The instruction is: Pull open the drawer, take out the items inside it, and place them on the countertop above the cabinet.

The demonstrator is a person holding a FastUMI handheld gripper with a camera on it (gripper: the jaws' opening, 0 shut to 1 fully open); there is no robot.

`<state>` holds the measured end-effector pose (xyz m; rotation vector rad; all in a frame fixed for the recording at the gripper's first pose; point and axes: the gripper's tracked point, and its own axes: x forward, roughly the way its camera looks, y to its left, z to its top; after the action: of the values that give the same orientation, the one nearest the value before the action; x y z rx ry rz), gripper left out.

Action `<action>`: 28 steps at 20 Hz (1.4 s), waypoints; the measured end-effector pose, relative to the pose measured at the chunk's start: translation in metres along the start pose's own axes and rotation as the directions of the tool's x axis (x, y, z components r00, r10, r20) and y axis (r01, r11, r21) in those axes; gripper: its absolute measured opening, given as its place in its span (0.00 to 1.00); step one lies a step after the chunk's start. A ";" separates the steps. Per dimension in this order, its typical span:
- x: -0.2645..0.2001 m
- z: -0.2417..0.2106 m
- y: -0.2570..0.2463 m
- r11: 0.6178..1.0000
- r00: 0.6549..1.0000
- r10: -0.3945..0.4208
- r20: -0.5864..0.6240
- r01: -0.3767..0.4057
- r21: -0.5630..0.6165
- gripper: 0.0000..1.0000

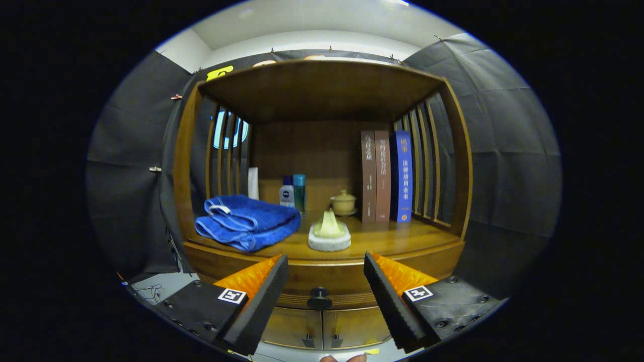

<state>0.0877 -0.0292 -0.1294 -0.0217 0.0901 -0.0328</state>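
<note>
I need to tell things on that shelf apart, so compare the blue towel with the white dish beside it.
The towel is deep blue; the dish is white. The towel is a wide folded bundle, the dish a small round piece. The towel lies bare on top, while the dish carries a pale yellow lump. Both rest on the wooden countertop, beyond the open gripper, whose fingers flank the drawer knob.
</note>
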 end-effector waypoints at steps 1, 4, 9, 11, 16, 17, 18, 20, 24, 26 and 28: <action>-0.008 0.014 0.004 1.000 1.000 0.013 0.002 -0.013 -0.006 0.98; -0.033 0.058 0.014 0.999 0.999 0.042 0.011 -0.042 -0.024 0.98; -0.067 0.119 0.019 0.999 0.998 0.045 0.032 -0.045 -0.013 0.98; -0.082 0.134 0.018 0.999 0.998 0.042 0.037 -0.042 0.009 0.98; -0.116 0.158 0.012 0.998 0.995 0.029 0.094 -0.033 0.046 0.98; -0.118 0.159 0.009 0.999 0.995 0.022 0.100 -0.026 0.040 0.98; -0.120 0.157 0.007 0.999 0.995 0.019 0.095 -0.023 0.038 0.98; -0.124 0.155 0.005 0.999 0.996 0.016 0.091 -0.020 0.044 0.98; -0.126 0.156 0.003 0.999 0.995 0.017 0.094 -0.021 0.043 0.98; -0.127 0.156 0.005 0.999 0.995 0.020 0.097 -0.024 0.046 0.98; -0.129 0.159 0.006 0.998 0.994 0.021 0.106 -0.027 0.057 0.98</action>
<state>-0.0258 -0.0158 0.0402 0.0358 -0.0163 -0.0101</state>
